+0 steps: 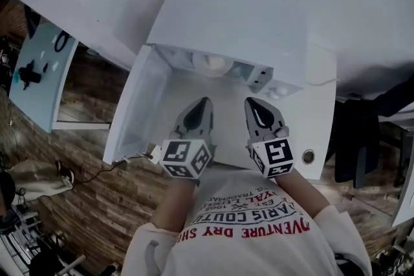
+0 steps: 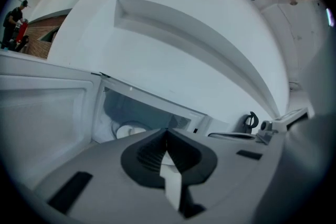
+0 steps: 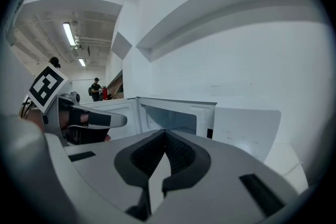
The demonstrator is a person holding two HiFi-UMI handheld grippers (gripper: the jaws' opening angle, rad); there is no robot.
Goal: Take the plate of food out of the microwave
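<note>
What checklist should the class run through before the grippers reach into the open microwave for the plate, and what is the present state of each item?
1. Door of the microwave open: ok, it is swung out to the left.
2. Plate in sight inside the cavity: ok, its pale rim shows.
3. Food sitting safely on the plate: cannot tell, too little of it shows.
4. Left gripper open to take the rim: not ok, jaws together, nothing between them.
5. Right gripper open: not ok, jaws together, nothing between them.
6. Both grippers facing the opening: ok, side by side in front of it, outside the cavity.
</note>
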